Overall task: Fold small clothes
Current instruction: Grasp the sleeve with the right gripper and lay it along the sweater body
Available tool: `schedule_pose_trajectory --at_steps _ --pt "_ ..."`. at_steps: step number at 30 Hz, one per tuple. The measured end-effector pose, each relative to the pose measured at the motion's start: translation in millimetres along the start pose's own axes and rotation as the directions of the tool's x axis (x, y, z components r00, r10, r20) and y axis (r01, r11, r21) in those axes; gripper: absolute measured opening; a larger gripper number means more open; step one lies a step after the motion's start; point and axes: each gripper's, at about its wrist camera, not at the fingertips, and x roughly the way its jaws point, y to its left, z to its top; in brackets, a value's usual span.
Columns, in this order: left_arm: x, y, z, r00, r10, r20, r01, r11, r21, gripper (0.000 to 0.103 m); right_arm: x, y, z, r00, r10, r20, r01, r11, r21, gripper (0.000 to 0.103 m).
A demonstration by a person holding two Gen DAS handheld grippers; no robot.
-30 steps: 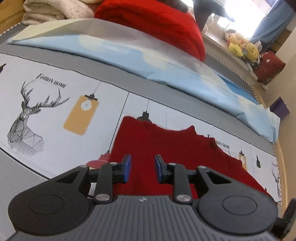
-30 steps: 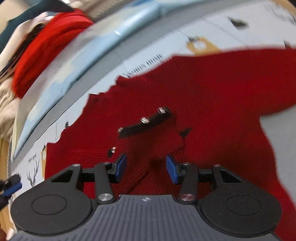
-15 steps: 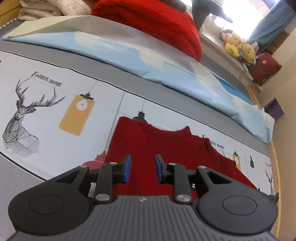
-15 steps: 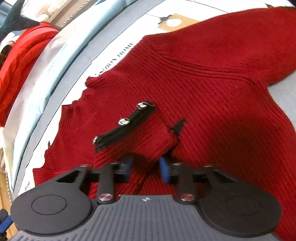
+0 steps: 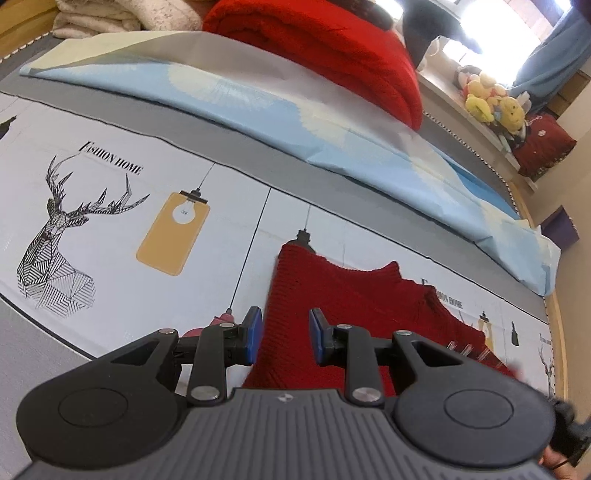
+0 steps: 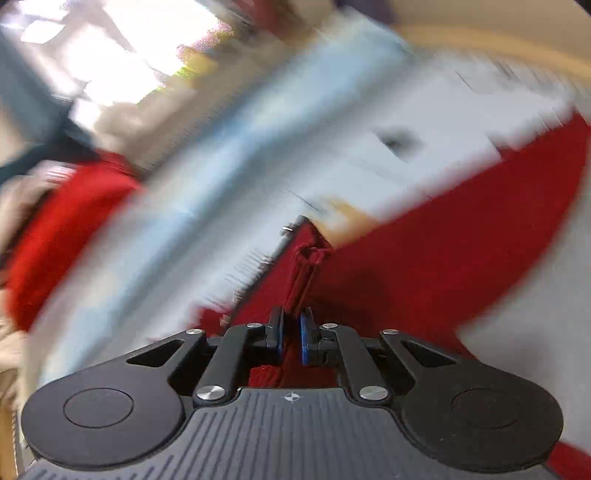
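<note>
A small red knit sweater (image 5: 354, 295) lies on the printed bed cover (image 5: 110, 184). My left gripper (image 5: 286, 334) hovers over its left edge, open, and the blue pads (image 5: 255, 334) stand apart with knit showing below the gap and not pressed. In the blurred right wrist view, my right gripper (image 6: 291, 332) pinches a raised fold of the red sweater (image 6: 424, 266) between its pads. Its jaws are opening slightly, with the fabric still between them. The black snap strip (image 6: 284, 236) sits just beyond that fold.
A light blue sheet (image 5: 295, 110) runs across the far side of the bed. Behind it are a folded red blanket (image 5: 332, 48) and cream towels (image 5: 110, 14). Plush toys (image 5: 495, 103) sit at the back right, and a wooden edge (image 5: 557, 332) bounds the right side.
My right gripper closed on a fold of the sweater near the snap strip, then swung and rolled with it. The left gripper stayed put while the sweater's edge shifted beneath it.
</note>
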Motion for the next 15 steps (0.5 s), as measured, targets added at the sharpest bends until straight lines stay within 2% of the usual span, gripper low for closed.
schedule_pose_trajectory --at_steps 2,4,6,7,8,9,10,12,14,15 --pt "5 -1 -1 1.000 -0.002 -0.014 0.002 1.000 -0.001 0.029 7 -19 0 0.995 -0.087 -0.044 0.090 0.993 0.076 0.014" --pt "12 -5 -4 0.999 -0.014 -0.034 0.014 1.000 0.001 0.029 1 -21 2 0.995 -0.095 -0.007 0.095 0.993 0.073 0.014" --pt "19 -9 -9 0.998 -0.028 -0.060 0.028 1.000 0.007 0.029 -7 -14 7 0.999 -0.035 0.037 0.034 0.999 0.033 0.014" --pt "22 -10 -12 0.997 -0.034 -0.073 0.035 0.999 0.011 0.029 -10 -11 8 0.999 0.008 0.050 -0.008 1.000 0.016 0.018" --pt "26 -12 -15 0.995 -0.041 -0.089 0.042 0.999 0.017 0.029 -8 -8 10 0.997 0.062 0.040 -0.062 0.998 0.003 0.022" --pt "30 -14 -19 0.993 -0.045 -0.105 0.048 0.999 0.022 0.029 -2 -8 11 0.994 0.108 0.005 -0.108 0.994 0.000 0.031" --pt "34 -14 -22 0.992 -0.045 -0.118 0.048 0.999 0.024 0.029 7 -10 11 0.989 0.138 -0.042 -0.138 0.990 0.006 0.033" --pt "41 -14 -27 0.989 -0.040 -0.139 0.042 0.999 0.013 0.029 24 -16 9 0.988 0.110 -0.112 -0.110 0.994 0.009 0.033" --pt "43 -15 -29 0.990 -0.030 -0.139 0.034 0.999 0.024 0.029 38 -30 9 0.987 0.021 -0.161 -0.017 0.999 0.027 0.033" --pt "43 -17 -30 0.991 -0.024 -0.134 0.030 0.999 0.039 0.029 41 -38 7 0.985 0.005 -0.174 0.007 0.998 0.068 0.035"
